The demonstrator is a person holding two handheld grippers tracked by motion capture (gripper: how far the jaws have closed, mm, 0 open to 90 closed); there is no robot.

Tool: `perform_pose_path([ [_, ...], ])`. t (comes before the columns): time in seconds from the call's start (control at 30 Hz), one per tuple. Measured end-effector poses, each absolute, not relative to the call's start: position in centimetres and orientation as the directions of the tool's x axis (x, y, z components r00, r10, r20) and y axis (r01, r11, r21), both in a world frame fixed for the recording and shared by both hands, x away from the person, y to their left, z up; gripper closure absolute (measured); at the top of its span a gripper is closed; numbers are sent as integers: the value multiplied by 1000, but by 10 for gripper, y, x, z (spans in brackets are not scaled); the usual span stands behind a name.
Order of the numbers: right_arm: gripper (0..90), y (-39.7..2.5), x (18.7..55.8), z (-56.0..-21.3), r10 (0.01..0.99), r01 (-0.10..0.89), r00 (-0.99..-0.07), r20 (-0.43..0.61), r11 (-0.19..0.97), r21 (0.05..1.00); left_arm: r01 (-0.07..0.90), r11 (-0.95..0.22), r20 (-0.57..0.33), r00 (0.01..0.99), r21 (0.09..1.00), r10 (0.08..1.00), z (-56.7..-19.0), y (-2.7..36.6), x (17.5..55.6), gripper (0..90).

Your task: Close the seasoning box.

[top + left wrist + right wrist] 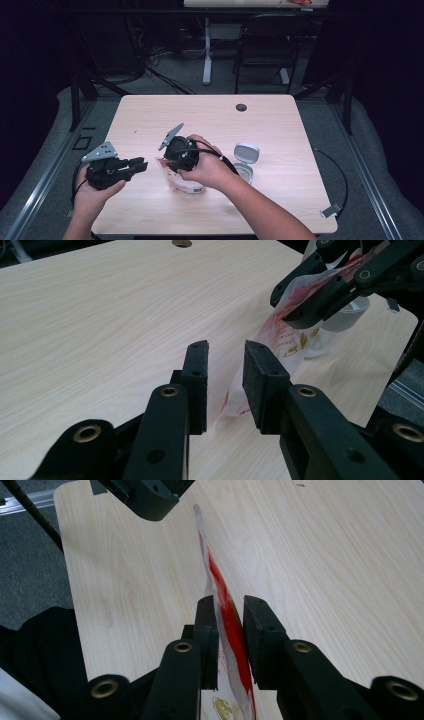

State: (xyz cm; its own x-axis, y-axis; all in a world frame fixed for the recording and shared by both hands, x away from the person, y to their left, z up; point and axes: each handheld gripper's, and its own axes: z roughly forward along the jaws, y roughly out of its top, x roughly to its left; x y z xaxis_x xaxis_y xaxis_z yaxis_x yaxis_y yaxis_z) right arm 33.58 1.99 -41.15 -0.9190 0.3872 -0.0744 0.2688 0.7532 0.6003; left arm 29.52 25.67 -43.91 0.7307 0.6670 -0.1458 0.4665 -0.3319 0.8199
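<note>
- The right gripper (231, 625) has its fingers (207, 630) clamped on a thin clear plastic bag with red print (227, 615); the film stands edge-on between the two pads and runs on past their tips.
- In the high view the same bag (172, 176) hangs below the right gripper (172, 159), its lower part on or just over the worktop (280, 130); which of the two cannot be told.
- The left gripper (225, 377) has its fingers (196, 375) parted and holding nothing; the bag's lower corner (235, 402) shows in the gap just beyond their tips, apart from both pads.
- Beyond the left fingers, up and to their right, the right gripper's black fingers (320, 302) pinch the bag's upper part.
- In the high view the left gripper (137, 165) points toward the bag, near it.
- Farther off, past the right hand (210, 167), a round clear container with a grey hinged lid (246, 152) stands open on the worktop.
</note>
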Motion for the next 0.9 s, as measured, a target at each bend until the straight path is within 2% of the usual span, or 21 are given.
perform_pose_path([
  [0.47, 847, 18, 342, -412, 365, 279, -931, -30, 759, 588, 471, -338, -146, 731, 814, 667, -441, 256, 297, 724],
  [0.67, 886, 19, 342, -412, 360, 270, -932, -44, 768, 581, 471, -338, -146, 731, 815, 667, -441, 256, 296, 724],
  [0.9, 892, 19, 342, -411, 356, 264, -933, -49, 772, 578, 469, -341, -144, 733, 815, 664, -441, 256, 297, 724],
])
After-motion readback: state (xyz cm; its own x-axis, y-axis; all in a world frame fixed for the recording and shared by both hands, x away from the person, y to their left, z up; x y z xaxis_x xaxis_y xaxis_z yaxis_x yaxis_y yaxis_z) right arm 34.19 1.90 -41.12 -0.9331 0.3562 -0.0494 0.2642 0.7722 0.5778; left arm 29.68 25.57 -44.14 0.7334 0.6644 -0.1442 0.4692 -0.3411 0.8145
